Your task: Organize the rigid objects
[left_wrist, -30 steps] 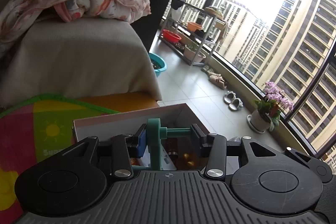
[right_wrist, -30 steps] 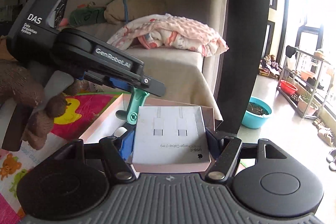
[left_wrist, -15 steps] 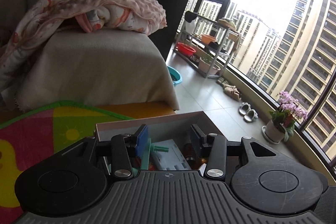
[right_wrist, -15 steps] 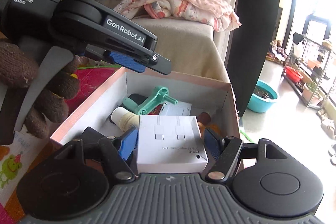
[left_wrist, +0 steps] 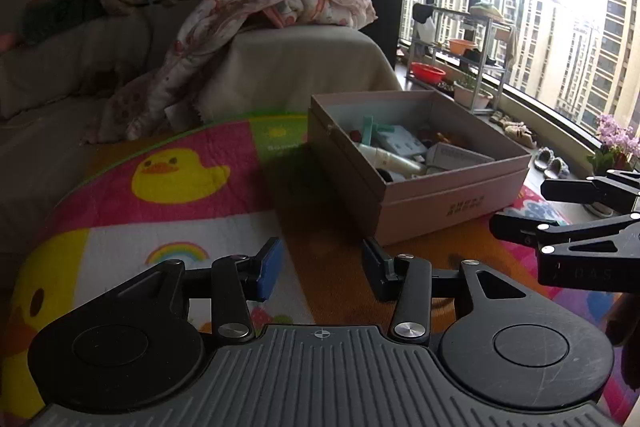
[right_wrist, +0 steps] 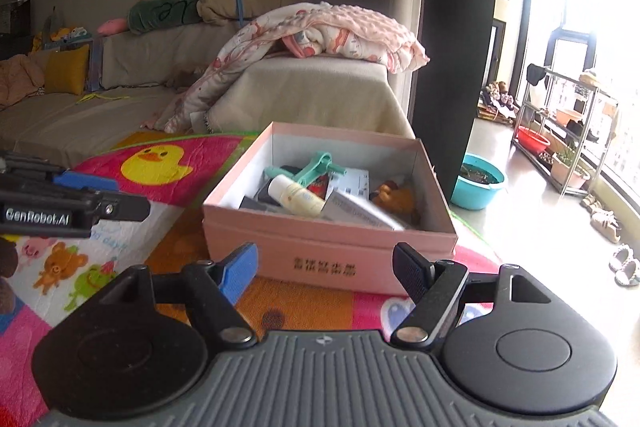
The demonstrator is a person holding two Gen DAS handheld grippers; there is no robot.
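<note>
A pink cardboard box (right_wrist: 328, 243) (left_wrist: 448, 203) stands on the colourful play mat. Inside lie a teal plastic tool (right_wrist: 316, 165) (left_wrist: 370, 131), a cream bottle (right_wrist: 294, 195) (left_wrist: 390, 159), white cable boxes (right_wrist: 360, 211) (left_wrist: 456, 155) and other small items. My left gripper (left_wrist: 322, 265) is open and empty, low over the mat in front of the box. My right gripper (right_wrist: 326, 267) is open and empty, just in front of the box's near wall. Each gripper shows at the edge of the other's view: the right one (left_wrist: 568, 227) and the left one (right_wrist: 72, 199).
The play mat (left_wrist: 176, 179) with duck prints covers the floor. A beige sofa (right_wrist: 312, 91) with a pink blanket (right_wrist: 320, 35) stands behind the box. A teal basin (right_wrist: 478, 181), a metal rack (right_wrist: 560, 123), a flower pot (left_wrist: 616, 147) and slippers sit by the window.
The left gripper released the teal tool into the box and the right gripper released the white cable box there. Both grippers opened and pulled back from the box.
</note>
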